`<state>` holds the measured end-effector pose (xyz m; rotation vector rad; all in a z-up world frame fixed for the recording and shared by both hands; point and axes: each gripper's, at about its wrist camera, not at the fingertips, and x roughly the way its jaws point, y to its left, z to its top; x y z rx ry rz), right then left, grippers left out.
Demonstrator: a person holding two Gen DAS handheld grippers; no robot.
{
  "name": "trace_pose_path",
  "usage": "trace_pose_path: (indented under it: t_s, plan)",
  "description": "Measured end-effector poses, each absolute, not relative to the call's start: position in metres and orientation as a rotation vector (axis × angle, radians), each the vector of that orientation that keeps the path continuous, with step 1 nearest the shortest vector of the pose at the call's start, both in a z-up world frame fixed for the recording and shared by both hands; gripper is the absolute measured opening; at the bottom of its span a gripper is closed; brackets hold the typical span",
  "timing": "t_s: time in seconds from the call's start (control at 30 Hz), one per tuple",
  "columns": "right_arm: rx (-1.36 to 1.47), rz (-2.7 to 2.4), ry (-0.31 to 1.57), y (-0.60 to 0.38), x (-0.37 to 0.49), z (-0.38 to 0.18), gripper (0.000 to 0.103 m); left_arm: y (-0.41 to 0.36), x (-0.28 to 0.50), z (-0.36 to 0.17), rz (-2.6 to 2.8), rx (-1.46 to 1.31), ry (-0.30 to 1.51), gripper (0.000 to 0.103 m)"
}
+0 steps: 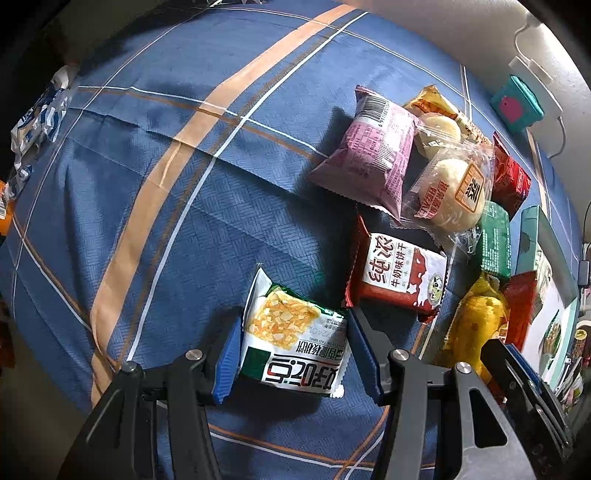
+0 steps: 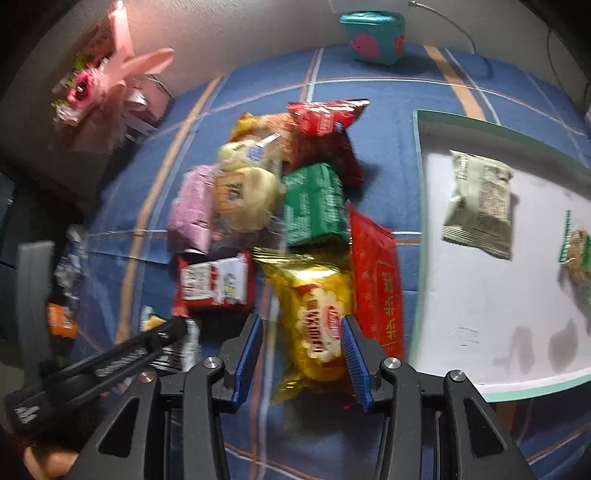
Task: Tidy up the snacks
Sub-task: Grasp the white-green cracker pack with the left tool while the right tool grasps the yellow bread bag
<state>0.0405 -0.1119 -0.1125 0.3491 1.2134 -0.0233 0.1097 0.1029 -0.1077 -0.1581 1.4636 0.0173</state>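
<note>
My left gripper (image 1: 295, 317) points down at the blue plaid cloth (image 1: 184, 221). It is shut on a green-and-white snack packet (image 1: 291, 332), both blue pads pressing its sides. My right gripper (image 2: 301, 321) is shut on a shiny yellow packet (image 2: 317, 317), which looks sharp while the background blurs. A white tray with a teal rim (image 2: 480, 295) lies to the right and holds a pale green packet (image 2: 478, 206) and a second packet (image 2: 574, 254). The snack pile includes a pink packet (image 1: 369, 158), wrapped buns (image 1: 450, 192), a red-and-white biscuit packet (image 1: 402, 277) and a green packet (image 2: 314, 206).
A teal box with pink marks (image 2: 373, 33) stands at the cloth's far edge by the wall. A pink bouquet (image 2: 96, 85) is at the far left. Blue-and-white packets (image 1: 37, 122) lie at the cloth's left edge. White cables (image 1: 535, 66) run along the wall.
</note>
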Motion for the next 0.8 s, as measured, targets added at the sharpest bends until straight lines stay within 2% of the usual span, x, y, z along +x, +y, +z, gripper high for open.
trace_pose_path:
  t_s: [0.8]
  plan:
    - [0.246,-0.001,1.26,-0.081,0.054,-0.139,0.047,0.065,0.117,-0.126,0.0,-0.072,1.479,0.06]
